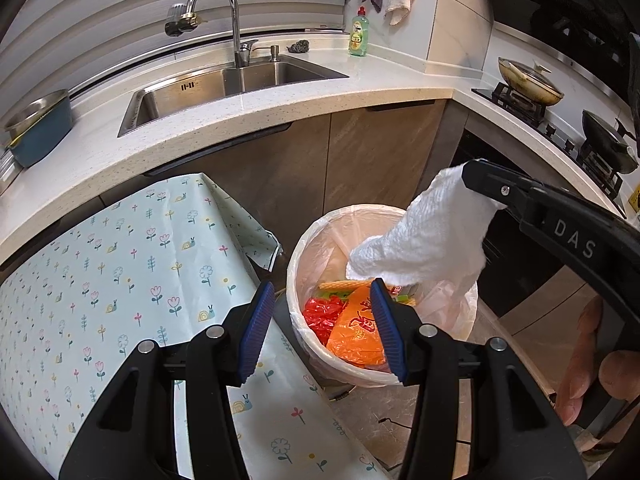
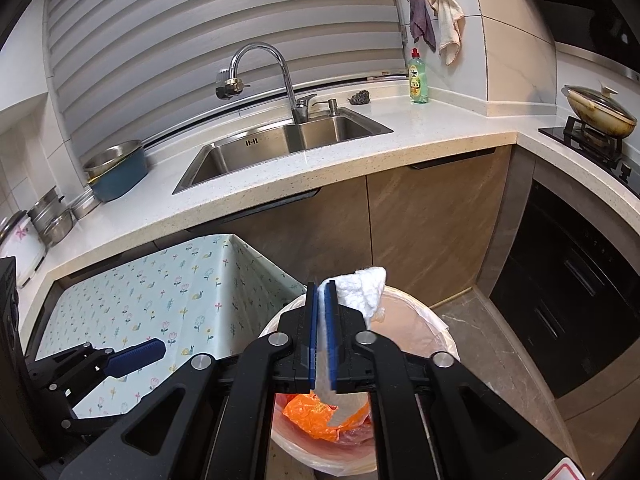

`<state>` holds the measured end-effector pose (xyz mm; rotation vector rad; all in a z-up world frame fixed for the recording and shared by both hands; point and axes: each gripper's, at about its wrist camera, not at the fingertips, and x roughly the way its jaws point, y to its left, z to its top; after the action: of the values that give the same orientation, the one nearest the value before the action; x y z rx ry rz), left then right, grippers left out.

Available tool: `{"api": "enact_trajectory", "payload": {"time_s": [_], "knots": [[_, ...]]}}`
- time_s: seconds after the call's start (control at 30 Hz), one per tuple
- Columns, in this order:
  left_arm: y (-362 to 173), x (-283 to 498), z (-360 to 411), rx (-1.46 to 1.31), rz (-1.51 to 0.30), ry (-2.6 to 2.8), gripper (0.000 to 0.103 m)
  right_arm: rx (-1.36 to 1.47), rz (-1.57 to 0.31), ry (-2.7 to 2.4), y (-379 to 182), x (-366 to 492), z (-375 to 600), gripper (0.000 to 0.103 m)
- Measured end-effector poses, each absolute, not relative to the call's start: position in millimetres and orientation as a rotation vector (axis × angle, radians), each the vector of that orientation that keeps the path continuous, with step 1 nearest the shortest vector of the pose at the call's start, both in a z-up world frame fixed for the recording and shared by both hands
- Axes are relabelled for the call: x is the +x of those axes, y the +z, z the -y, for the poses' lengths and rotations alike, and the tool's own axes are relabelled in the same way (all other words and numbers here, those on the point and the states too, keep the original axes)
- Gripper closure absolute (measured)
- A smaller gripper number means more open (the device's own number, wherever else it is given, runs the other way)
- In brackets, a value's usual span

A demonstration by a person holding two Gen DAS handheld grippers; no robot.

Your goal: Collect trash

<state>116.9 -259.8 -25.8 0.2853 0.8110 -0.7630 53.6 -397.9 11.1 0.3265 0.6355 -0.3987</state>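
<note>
Right now my right gripper (image 2: 322, 320) has its fingers pinched on a white paper towel (image 1: 432, 236), which hangs long-axis downward directly over the lined bin (image 1: 298, 264) below. My left gripper (image 1: 326, 332) stands wide and holds nothing, just beside the bin's near rim, above the flowered table (image 1: 120, 264). Beyond lies the worktop (image 1: 248, 112).

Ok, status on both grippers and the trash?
Right gripper shut on paper towel, above the trash bin. Left gripper open, empty, beside the bin. Nothing in the way.
</note>
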Motion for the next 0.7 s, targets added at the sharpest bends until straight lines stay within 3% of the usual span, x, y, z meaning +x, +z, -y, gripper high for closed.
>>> {"api": "enact_trajectory", "payload": {"time_s": [0.07,0.3,0.43,0.5,0.7], "knots": [[-24,117,257,0.283,-0.802,-0.750,0.047,0.329,-0.629,-0.408,13,52,397,0.064],[-19,115,247,0.278,-0.780,-0.719,0.039,0.307,-0.623,-0.399,18,49,386,0.062],[-15,112,239,0.274,-0.775,-0.707,0.037,0.284,-0.623,-0.394,21,44,378,0.051],[-14,110,236,0.271,-0.766,-0.695,0.031,0.273,-0.626,-0.389,22,41,373,0.050],[-9,103,220,0.263,-0.755,-0.666,0.028,0.257,-0.638,-0.371,24,30,359,0.043]]}}
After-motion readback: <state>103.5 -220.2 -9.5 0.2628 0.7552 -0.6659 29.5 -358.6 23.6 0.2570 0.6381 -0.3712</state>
